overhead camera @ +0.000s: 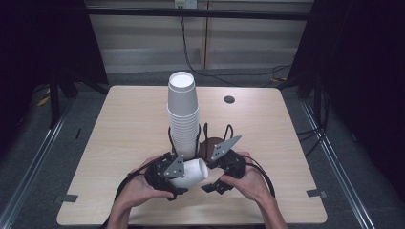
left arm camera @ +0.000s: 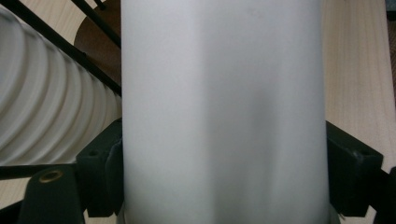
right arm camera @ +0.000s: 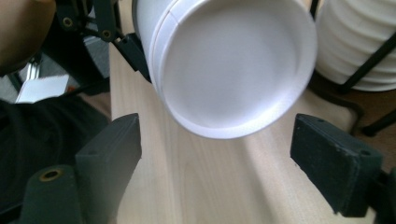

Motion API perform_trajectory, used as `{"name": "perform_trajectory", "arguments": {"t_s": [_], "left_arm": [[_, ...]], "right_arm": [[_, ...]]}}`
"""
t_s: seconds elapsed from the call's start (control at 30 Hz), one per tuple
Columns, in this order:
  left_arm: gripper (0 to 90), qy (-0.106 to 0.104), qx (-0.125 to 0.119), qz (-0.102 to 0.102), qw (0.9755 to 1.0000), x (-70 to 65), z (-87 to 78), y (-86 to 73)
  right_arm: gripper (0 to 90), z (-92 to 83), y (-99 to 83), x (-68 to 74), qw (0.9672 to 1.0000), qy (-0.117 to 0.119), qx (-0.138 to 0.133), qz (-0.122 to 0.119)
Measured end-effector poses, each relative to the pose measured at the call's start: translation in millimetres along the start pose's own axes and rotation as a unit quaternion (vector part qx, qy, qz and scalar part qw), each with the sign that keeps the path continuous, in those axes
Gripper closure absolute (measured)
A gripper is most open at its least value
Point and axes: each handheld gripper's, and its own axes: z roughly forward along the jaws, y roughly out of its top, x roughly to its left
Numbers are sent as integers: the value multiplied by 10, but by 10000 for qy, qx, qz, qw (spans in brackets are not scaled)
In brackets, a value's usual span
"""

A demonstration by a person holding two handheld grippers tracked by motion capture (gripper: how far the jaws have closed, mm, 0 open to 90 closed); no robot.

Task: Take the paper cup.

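A white paper cup [overhead camera: 193, 172] lies on its side just above the wooden table [overhead camera: 129, 124], near the front edge. My left gripper [overhead camera: 184, 177] is shut on it. In the left gripper view the cup [left arm camera: 224, 112] stands between both pads [left arm camera: 105, 172], which press on its wall. My right gripper [overhead camera: 210, 175] faces the cup's base from the right. In the right gripper view its jaws stand open [right arm camera: 217, 158], and the cup's round base [right arm camera: 233, 70] hangs in front of them, apart from both pads. A tall stack of white cups [overhead camera: 183, 112] rises right behind the grippers.
The stack sits in a black wire holder [left arm camera: 93, 74] on a brown round base [left arm camera: 100, 42], close to both grippers. A small dark grommet [overhead camera: 229, 99] lies in the table at the back right. Bare wood spreads to the left and right of the hands.
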Motion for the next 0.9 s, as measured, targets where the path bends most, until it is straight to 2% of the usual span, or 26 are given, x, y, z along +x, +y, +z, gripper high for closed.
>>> {"name": "perform_trajectory", "arguments": {"t_s": [0.07,0.2,0.33,0.4,0.43,0.47,0.5,0.53,0.6,0.63,0.67,0.7,0.8,0.83,0.87,0.9], "left_arm": [[170,19,27,37,10000,-15,4,6],[170,-51,100,118,9999,-45,35,26],[170,-56,238,155,9996,-57,78,51],[170,-89,307,241,9992,-64,91,68],[170,-78,258,214,9994,-78,104,72],[170,-154,291,223,9992,-78,106,79],[170,-114,396,384,9984,-65,102,90],[170,-148,328,280,9990,-85,115,90],[170,-163,291,268,9991,-100,119,97],[170,-158,370,377,9985,-89,111,104],[170,-203,336,316,9987,-116,117,111],[170,-189,381,426,9982,-119,110,127],[170,-205,377,432,9981,-131,115,138],[170,-249,374,454,9980,-132,117,147],[170,-303,272,351,9986,-151,133,147],[170,-342,315,405,9981,-142,128,153]], "right_arm": [[158,4,4,4,9999,-118,6,-2],[159,7,5,-16,10000,-80,28,-3],[158,42,16,-6,9998,-52,190,-63],[152,65,26,2,9996,-88,257,-121],[165,77,29,6,9995,-65,282,-116],[202,84,33,10,9995,-32,290,-151],[205,92,37,13,9995,5,285,-159],[194,98,44,18,9994,4,319,-138],[188,109,51,15,9993,52,342,-152],[188,109,51,15,9993,52,342,-152],[190,118,54,14,9991,157,371,-150],[187,119,57,16,9990,170,383,-158],[170,124,75,23,9986,190,445,-210],[172,123,81,25,9986,205,439,-227],[171,121,97,32,9984,240,466,-215],[173,123,118,37,9982,289,478,-230]]}}
